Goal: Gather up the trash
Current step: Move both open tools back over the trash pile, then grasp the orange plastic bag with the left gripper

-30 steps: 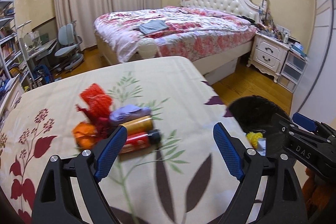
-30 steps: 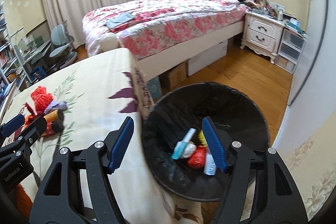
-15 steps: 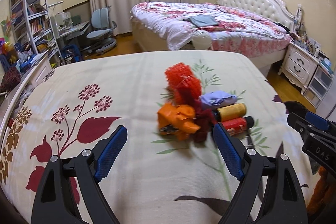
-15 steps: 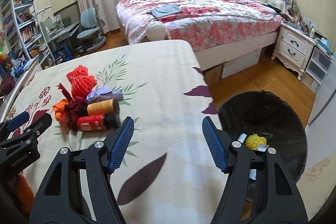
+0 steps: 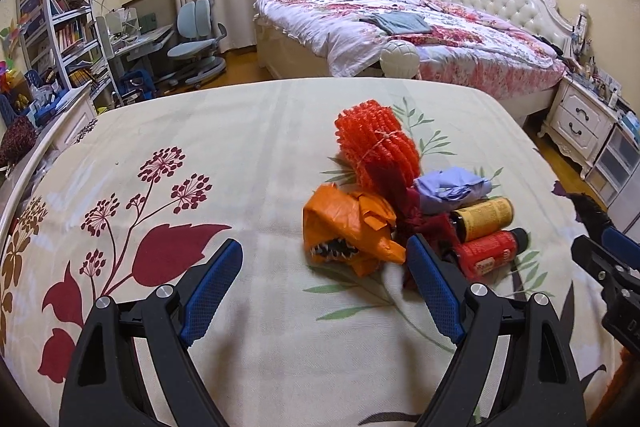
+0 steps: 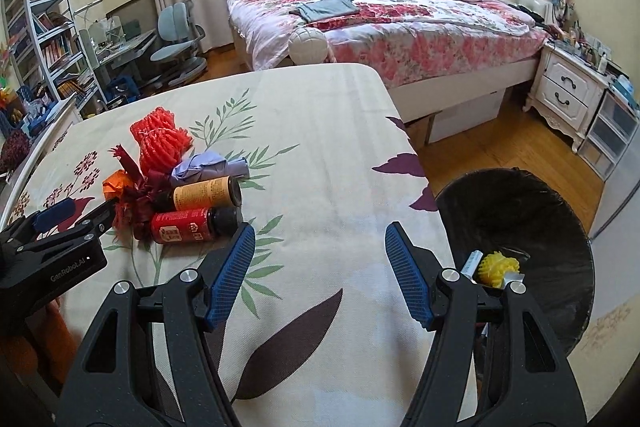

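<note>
A pile of trash lies on the floral tablecloth [image 5: 248, 163]: an orange plastic bag [image 5: 348, 227], red foam netting [image 5: 378, 143], a crumpled lilac wrapper [image 5: 452, 187], a yellow-labelled bottle [image 5: 486, 217] and a red-labelled bottle [image 5: 490, 251]. My left gripper [image 5: 324, 287] is open, low over the cloth just short of the orange bag. My right gripper [image 6: 320, 271] is open and empty, right of the red bottle [image 6: 188, 225]. The black bin [image 6: 520, 219] stands beside the table with trash inside.
A bed [image 5: 420, 35] with a floral cover stands behind the table. A nightstand [image 6: 568, 95] and drawers stand at the right. Shelves [image 5: 52, 27], a desk and a blue chair [image 5: 196, 39] are at the left. Wooden floor lies between table and bed.
My left gripper swung left from the bin side and closed in on the trash pile. My right gripper moved from over the bin to over the table.
</note>
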Demonstrator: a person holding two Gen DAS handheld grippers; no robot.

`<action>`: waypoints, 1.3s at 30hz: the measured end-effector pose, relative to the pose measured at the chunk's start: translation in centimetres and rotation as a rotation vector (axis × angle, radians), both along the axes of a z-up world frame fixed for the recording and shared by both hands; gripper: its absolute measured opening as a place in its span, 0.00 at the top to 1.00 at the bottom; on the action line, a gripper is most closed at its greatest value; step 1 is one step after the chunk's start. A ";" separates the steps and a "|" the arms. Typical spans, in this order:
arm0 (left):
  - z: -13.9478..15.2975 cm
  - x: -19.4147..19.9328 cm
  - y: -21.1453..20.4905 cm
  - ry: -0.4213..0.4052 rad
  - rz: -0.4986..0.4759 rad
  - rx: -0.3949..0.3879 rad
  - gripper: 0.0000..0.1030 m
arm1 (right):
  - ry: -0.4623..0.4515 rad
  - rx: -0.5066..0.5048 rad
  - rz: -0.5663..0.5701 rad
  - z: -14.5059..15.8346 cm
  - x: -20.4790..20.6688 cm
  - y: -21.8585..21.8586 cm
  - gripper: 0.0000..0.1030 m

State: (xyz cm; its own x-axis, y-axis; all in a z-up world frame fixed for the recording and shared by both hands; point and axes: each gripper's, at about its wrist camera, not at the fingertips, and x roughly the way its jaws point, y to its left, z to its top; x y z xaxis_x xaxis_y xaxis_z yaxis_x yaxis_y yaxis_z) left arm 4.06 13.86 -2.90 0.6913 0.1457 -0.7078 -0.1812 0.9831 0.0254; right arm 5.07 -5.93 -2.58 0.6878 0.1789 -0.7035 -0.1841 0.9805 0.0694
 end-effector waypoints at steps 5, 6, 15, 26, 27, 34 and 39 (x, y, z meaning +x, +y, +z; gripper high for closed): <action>-0.2 -0.6 1.5 0.011 0.028 -0.006 0.19 | 0.010 0.002 0.012 -0.4 0.2 0.3 0.36; -0.2 -0.7 1.7 0.014 0.034 -0.003 0.19 | 0.011 0.002 0.014 -0.5 0.3 0.4 0.36; 0.4 -0.2 1.4 0.007 -0.002 -0.043 0.19 | 0.017 0.001 0.019 -0.8 0.5 0.8 0.36; -0.3 2.4 1.4 0.028 -0.030 -0.042 0.44 | 0.018 0.001 0.026 -0.9 0.5 1.0 0.36; -0.5 2.5 1.3 0.034 -0.036 -0.039 0.49 | 0.018 0.000 0.028 -1.0 0.5 1.1 0.36; -0.5 1.4 1.5 0.031 -0.060 -0.050 0.63 | 0.021 -0.003 0.049 -1.1 0.4 2.3 0.36; -0.7 -0.1 2.6 0.035 -0.043 -0.054 0.63 | 0.018 -0.008 0.087 -1.0 -0.1 3.8 0.36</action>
State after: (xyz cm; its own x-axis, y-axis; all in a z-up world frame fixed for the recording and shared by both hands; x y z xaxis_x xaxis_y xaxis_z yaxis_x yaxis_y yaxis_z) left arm 3.93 16.47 -3.59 0.6711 0.0772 -0.7373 -0.1385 0.9901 -0.0224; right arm 5.01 -2.13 -3.56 0.6572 0.2317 -0.7173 -0.2672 0.9614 0.0657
